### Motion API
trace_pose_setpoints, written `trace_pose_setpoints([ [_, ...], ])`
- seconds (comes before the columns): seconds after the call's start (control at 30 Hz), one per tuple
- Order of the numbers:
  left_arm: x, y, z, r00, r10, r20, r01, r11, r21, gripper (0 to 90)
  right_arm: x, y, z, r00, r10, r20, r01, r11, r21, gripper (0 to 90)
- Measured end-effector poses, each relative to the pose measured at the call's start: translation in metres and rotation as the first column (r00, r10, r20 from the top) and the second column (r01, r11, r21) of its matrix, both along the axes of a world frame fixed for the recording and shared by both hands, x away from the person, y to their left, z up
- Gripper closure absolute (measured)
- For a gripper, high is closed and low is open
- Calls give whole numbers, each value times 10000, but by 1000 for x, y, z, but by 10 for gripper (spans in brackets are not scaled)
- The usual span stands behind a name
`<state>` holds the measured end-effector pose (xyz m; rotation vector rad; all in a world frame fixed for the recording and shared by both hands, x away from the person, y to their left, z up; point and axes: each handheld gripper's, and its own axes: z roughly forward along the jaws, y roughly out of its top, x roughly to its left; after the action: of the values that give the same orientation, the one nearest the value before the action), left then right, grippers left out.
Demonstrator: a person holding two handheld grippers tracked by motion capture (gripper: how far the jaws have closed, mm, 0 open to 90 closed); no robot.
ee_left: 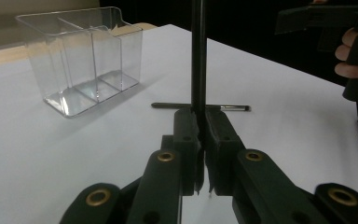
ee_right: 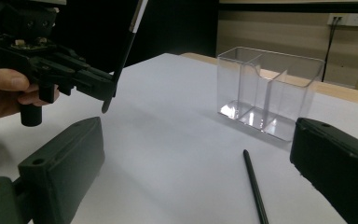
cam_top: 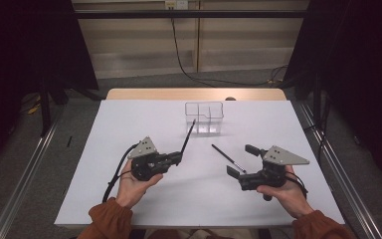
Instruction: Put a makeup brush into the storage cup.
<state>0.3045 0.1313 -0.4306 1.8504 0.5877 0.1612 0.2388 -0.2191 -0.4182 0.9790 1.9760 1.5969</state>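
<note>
My left gripper (cam_top: 180, 157) is shut on the lower end of a thin black brush (cam_top: 188, 133), which slants up toward a clear divided container (cam_top: 205, 118). In the left gripper view the jaws (ee_left: 200, 119) pinch that brush (ee_left: 198, 56) upright, with the container (ee_left: 84, 60) at the far left. A second thin black brush (cam_top: 227, 156) lies flat on the white table. My right gripper (cam_top: 242, 160) stands open just right of its near end, holding nothing. In the right gripper view the wide jaws (ee_right: 198, 140) frame the lying brush (ee_right: 254, 186), the container (ee_right: 265, 88) and the left gripper (ee_right: 109, 91).
A white sheet (cam_top: 129, 199) covers the table, with a wooden edge (cam_top: 194, 93) behind the container. Dark curtains and metal frame posts stand on both sides. A black cable (cam_top: 117, 172) trails from the left gripper toward the person's sleeve.
</note>
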Motion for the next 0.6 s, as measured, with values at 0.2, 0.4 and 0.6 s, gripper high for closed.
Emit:
trace_pose_setpoints([
  [0.2,-1,-4,-1,9999,-113,19,113,9999,23,840,11,13,2,9996,233,155,-234,9997,93,23],
  [0.4,-2,-9,-3,9996,-277,17,277,9996,61,840,19,22,3,9988,437,200,-441,9988,197,63],
  [0.6,-3,-14,-2,9992,-407,28,407,9992,21,840,26,30,3,9979,646,65,-648,9974,323,118],
])
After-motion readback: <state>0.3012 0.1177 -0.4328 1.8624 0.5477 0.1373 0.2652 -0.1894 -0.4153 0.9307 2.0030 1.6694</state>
